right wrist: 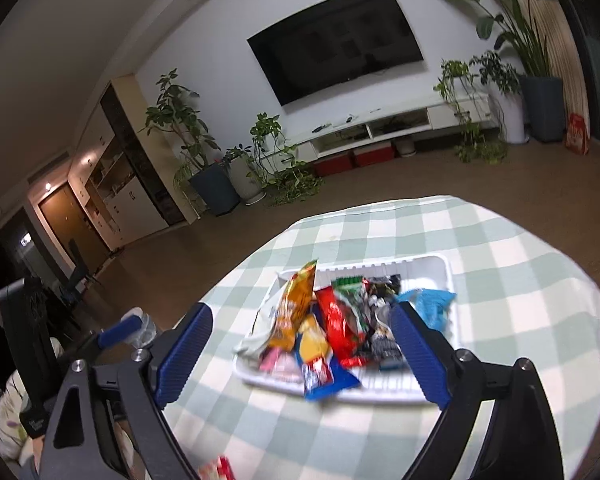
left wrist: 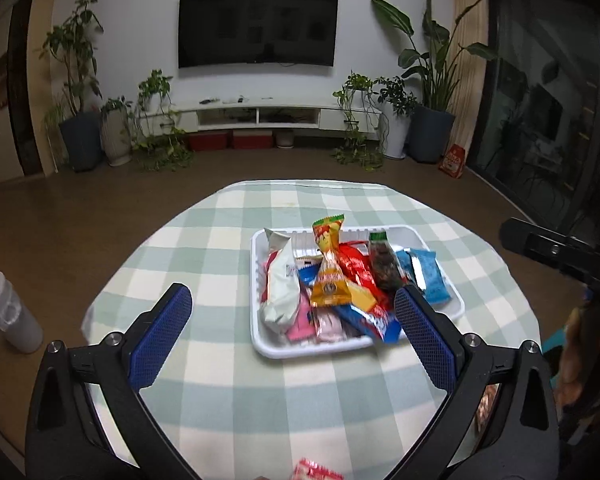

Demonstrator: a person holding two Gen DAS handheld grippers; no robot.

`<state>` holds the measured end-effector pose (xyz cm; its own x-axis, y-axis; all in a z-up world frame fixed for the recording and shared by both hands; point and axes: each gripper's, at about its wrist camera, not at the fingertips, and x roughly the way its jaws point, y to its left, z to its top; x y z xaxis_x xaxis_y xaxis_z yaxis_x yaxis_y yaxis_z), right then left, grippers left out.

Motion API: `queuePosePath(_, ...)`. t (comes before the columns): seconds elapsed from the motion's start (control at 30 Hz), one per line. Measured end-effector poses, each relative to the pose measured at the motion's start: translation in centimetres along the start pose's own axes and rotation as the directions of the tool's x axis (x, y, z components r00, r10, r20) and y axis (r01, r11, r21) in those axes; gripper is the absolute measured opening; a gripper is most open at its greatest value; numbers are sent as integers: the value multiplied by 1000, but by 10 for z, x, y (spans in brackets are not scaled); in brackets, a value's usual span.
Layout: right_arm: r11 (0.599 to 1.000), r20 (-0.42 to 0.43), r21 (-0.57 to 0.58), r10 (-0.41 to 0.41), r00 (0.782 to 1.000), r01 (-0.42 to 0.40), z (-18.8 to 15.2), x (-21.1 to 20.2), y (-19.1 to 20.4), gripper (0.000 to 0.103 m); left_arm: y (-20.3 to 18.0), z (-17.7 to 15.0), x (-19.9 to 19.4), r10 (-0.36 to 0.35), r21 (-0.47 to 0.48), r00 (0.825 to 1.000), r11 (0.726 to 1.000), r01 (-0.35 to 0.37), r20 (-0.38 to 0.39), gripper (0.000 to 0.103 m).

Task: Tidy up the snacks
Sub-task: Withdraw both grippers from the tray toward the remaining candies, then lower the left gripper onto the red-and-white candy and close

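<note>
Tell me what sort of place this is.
Most likely a home living room. A large dark television hangs on the white wall above a low white media console, potted houseplants stand at both ends, and snacks sit in a white tray on a checked tablecloth.

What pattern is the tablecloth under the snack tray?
The tablecloth has a pale green and white check, clearest in the left wrist view.

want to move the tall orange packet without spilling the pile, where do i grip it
Grip the orange packet at its crimped top end, coming straight down from above. It stands nearly upright in the white tray, its top sticking clear above the other snacks, while its lower half is wedged among them. Both grippers look open and empty; the left gripper seems nearer.
</note>
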<state>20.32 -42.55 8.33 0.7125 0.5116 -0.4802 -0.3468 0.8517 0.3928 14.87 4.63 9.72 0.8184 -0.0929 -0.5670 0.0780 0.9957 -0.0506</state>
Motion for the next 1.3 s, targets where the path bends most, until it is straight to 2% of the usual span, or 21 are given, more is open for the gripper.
queuePosePath(0.17, 1000, 0, 9, -27, 1000, 27, -21, -32, 0, 94, -4, -19, -30, -21, -24, 1000, 1000, 21, 4, 103)
queuePosePath(0.37, 999, -11, 33, -40, 999, 40, -42, -53, -1, 94, -14, -35, -60, 13, -16, 999, 1000, -12, 32, 103)
queuePosePath(0.43, 999, -20, 33, -40, 999, 41, -49, -56, 2, 94, -18, -40, -69, 57, -16, 998, 998, -56, 34, 103)
queuePosePath(0.5, 999, -24, 32, -41, 999, 42, -53, -59, 3, 94, -19, -44, -74, 158, -32, 987, 987, -157, 13, 103)
queuePosePath(0.57, 999, -27, 32, -38, 999, 38, -59, -63, 5, 94, -19, -49, -81, 195, -38, 981, 980, -195, -1, 103)
queuePosePath(0.83, 998, -36, 18, -53, 998, 53, -77, -77, 12, 94, -14, -68, -87, 177, -44, 983, 983, -179, -45, 103)
queuePosePath(0.97, 996, -42, -4, -84, 996, 84, -85, -83, 16, 94, -15, -79, -85, 140, -39, 988, 989, -143, -67, 103)
queuePosePath(1.3, 988, -73, 0, -155, 985, 155, -98, -90, 5, 94, -15, -100, -69, 149, 6, 983, 989, -149, -111, 103)
